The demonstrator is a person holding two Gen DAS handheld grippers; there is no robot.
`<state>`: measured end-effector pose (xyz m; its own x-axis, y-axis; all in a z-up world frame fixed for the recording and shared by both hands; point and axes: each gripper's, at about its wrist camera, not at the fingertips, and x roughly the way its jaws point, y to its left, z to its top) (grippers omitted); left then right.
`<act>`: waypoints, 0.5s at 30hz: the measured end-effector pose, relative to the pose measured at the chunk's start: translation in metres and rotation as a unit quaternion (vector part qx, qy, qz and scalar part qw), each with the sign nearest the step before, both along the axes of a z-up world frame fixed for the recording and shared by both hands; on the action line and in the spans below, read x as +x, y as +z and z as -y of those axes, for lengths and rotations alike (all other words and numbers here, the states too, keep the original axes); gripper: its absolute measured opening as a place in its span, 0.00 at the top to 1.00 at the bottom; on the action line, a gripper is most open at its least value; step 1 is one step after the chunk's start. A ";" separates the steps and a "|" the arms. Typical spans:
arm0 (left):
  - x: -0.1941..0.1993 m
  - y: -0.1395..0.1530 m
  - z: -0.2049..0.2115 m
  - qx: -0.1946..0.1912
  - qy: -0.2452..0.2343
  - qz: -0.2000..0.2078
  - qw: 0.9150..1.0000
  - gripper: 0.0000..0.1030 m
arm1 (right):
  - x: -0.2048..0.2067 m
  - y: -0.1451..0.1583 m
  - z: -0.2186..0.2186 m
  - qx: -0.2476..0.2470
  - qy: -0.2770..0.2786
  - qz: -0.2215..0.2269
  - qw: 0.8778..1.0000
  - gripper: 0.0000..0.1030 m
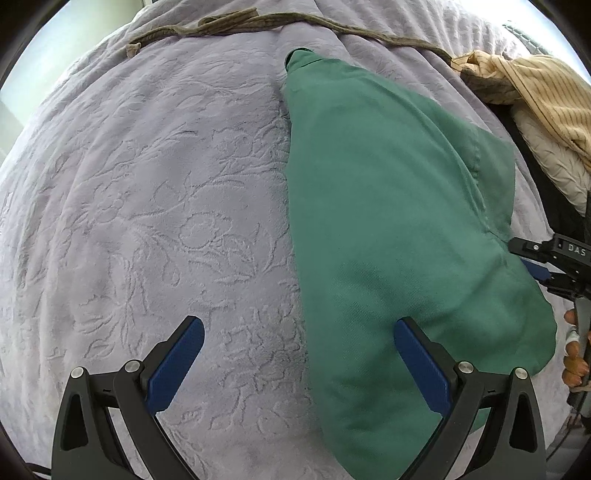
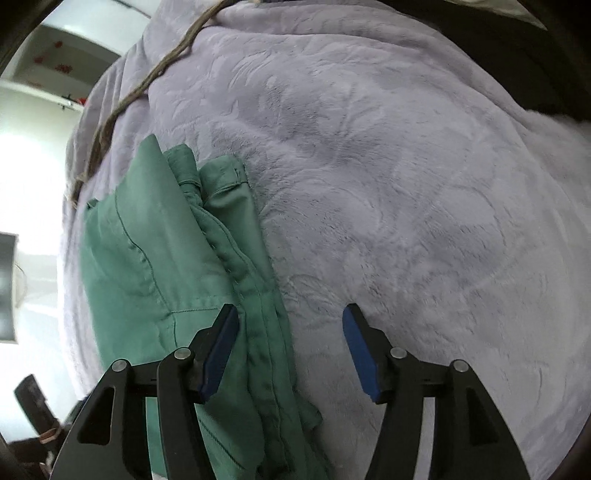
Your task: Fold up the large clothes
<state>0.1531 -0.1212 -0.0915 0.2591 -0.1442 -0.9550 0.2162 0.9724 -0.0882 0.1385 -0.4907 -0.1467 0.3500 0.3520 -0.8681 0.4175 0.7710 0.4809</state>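
A green garment (image 1: 388,221) lies folded lengthwise on the lilac blanket (image 1: 147,203). My left gripper (image 1: 299,336) is open and empty, hovering over the garment's near left edge; its right finger is above the cloth. In the right wrist view the garment (image 2: 177,258) shows layered seams and a cuff end. My right gripper (image 2: 291,325) is open and empty, straddling the garment's right edge, left finger over the cloth, right finger over the blanket (image 2: 406,184). The right gripper also shows in the left wrist view (image 1: 543,266) at the garment's right side.
A brown cord or belt (image 1: 258,22) lies across the blanket's far side, also in the right wrist view (image 2: 122,99). A striped beige cloth (image 1: 535,92) is piled at the far right. The bed's edge drops off at the right.
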 end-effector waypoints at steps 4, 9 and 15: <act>0.000 0.000 0.000 0.002 -0.001 -0.002 1.000 0.00 | -0.017 0.001 0.015 0.047 -0.028 0.015 0.998 0.32; 0.000 0.000 0.001 0.011 -0.006 -0.002 1.000 0.00 | -0.027 0.002 0.019 0.088 -0.030 0.031 0.995 0.23; 0.002 -0.003 0.000 0.013 -0.004 -0.005 1.000 0.00 | -0.026 0.004 0.009 0.108 -0.005 0.046 0.993 0.23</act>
<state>0.1555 -0.1213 -0.0945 0.2477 -0.1220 -0.9611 0.2238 0.9724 -0.0658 0.1127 -0.4993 -0.1426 0.4281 0.5229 -0.7371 0.3713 0.6418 0.6710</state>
